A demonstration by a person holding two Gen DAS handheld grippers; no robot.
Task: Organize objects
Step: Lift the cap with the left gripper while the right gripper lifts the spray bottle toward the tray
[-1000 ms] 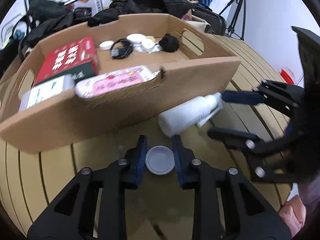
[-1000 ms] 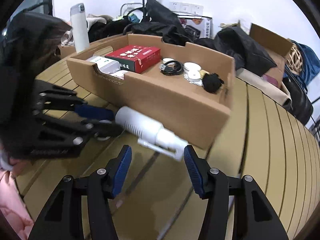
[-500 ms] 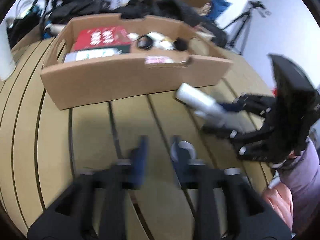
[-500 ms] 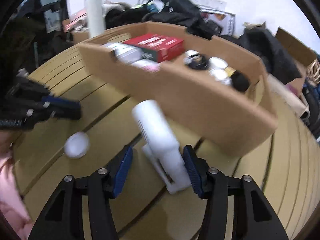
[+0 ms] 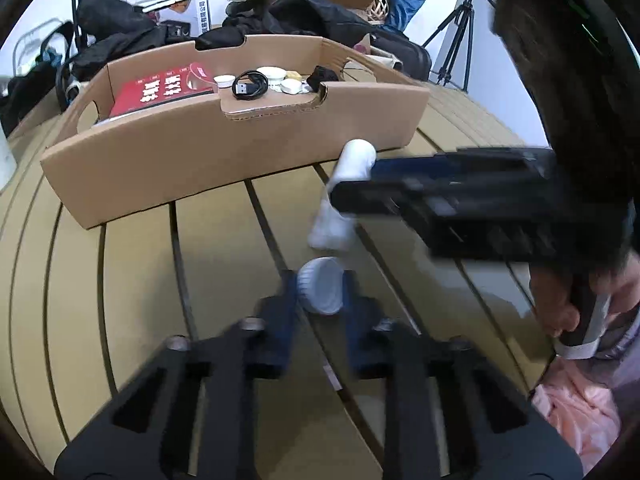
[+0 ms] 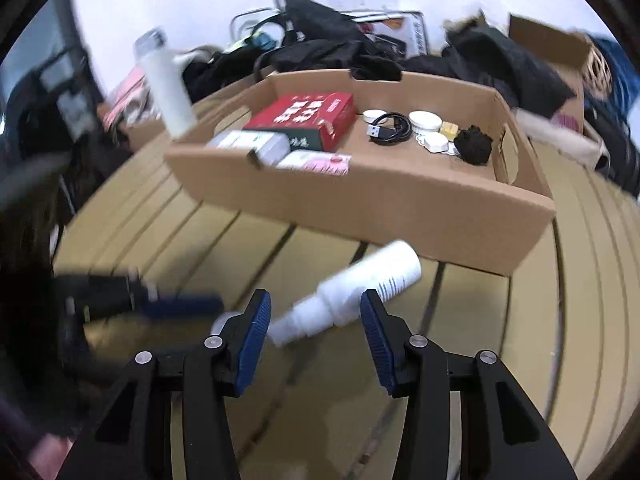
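Note:
A small white cap (image 5: 320, 292) stands tilted on edge between the blue pads of my left gripper (image 5: 320, 305). Its jaws are closing and both pads touch the cap's rim. A white spray bottle (image 6: 360, 280) lies slantwise between the pads of my right gripper (image 6: 316, 320), base toward the box and nozzle toward the left pad. In the left wrist view the bottle (image 5: 352, 164) shows just ahead of the cap, with the right gripper (image 5: 356, 180) clamped across it. The left gripper's blue finger (image 6: 180, 306) reaches in from the left in the right wrist view.
An open cardboard box (image 5: 240, 148) sits behind on the slatted wooden table (image 5: 140, 280), holding a red carton (image 5: 160, 88), a black USB cable (image 5: 250, 85) and small white tubs. A white flask (image 6: 168, 84) stands left of it. A hand (image 5: 556, 300) shows at right.
The left gripper drew back from the box, spread around the cap, then closed on it, tipping it up. The right gripper closed around the bottle, which swung from lengthwise to slanted.

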